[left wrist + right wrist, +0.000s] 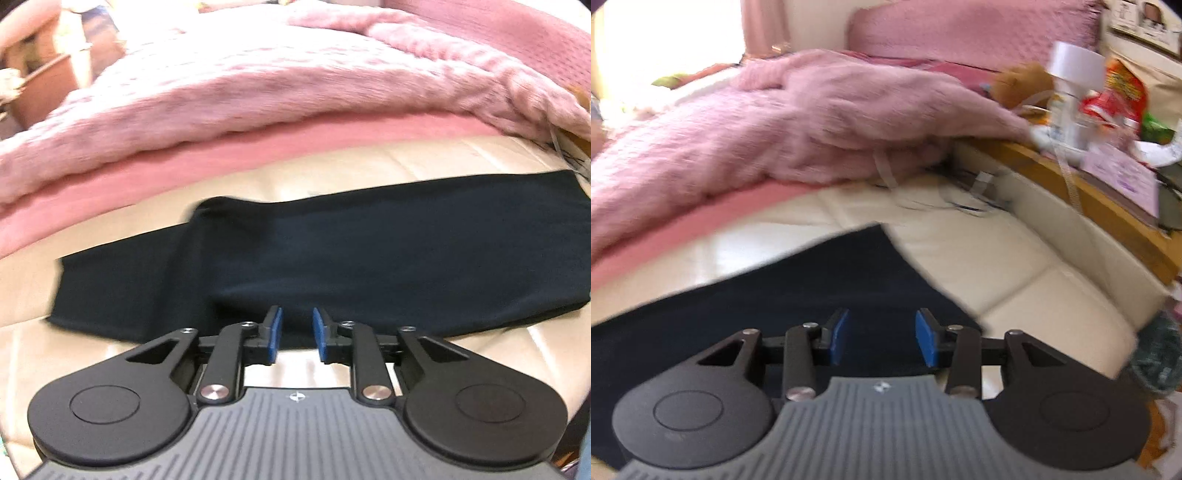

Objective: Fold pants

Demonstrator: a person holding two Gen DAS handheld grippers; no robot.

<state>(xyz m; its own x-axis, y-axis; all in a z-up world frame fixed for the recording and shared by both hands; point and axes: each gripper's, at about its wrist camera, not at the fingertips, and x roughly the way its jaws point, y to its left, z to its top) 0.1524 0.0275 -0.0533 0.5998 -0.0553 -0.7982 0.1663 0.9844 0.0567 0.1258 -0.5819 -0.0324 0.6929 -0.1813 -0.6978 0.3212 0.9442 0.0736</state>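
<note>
Dark pants (332, 254) lie flat on the cream mattress (424, 162), pink blanket (229, 92) at 12 o'clock. Left gripper (297, 334) and right gripper (882, 338) hover above them, jaws parted, empty

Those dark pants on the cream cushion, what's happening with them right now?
A person is folding the dark pants with handheld tongs, one pair in each hand. The pants lie flat on the cream cushion, already doubled over, beside a fluffy pink blanket. Both the left tongs and the right tongs are open with nothing between their blue pads, just above the fabric's near edge, so neither is gripping it at the moment.
</note>
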